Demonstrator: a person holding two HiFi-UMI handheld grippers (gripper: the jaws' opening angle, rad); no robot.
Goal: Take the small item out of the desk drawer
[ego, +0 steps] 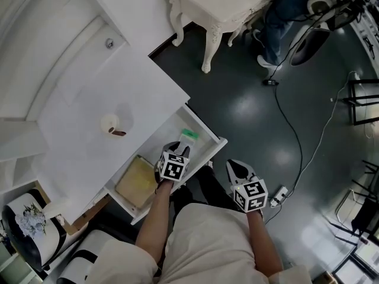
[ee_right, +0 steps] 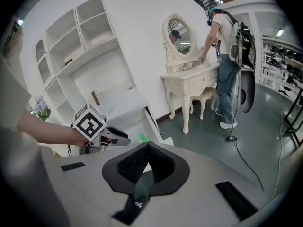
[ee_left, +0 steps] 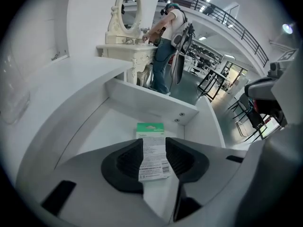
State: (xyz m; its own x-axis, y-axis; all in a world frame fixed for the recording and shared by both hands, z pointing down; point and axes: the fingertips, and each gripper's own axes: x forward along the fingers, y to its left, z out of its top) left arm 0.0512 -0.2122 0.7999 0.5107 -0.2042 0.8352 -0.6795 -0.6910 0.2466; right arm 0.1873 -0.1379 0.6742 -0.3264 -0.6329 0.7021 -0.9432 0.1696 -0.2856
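The white desk's drawer (ego: 208,137) stands pulled out. A small white packet with a green top (ego: 189,135) lies flat on the drawer floor near its front right corner. My left gripper (ego: 180,151) reaches down into the drawer just short of it. In the left gripper view its dark pads (ee_left: 130,160) stand apart, and the packet (ee_left: 150,132) shows in the gap between them without either pad pressing on it. My right gripper (ego: 233,165) hangs over the dark floor to the right of the drawer, its pads (ee_right: 135,162) meeting at the tips with nothing between them.
A yellowish flat pad (ego: 137,181) fills the drawer's other end. A small round object (ego: 111,125) sits on the desk top. An ornate white dressing table (ego: 218,12) stands beyond, with a person (ee_right: 228,56) at it. A cable (ego: 296,136) and power strip (ego: 278,195) lie on the floor.
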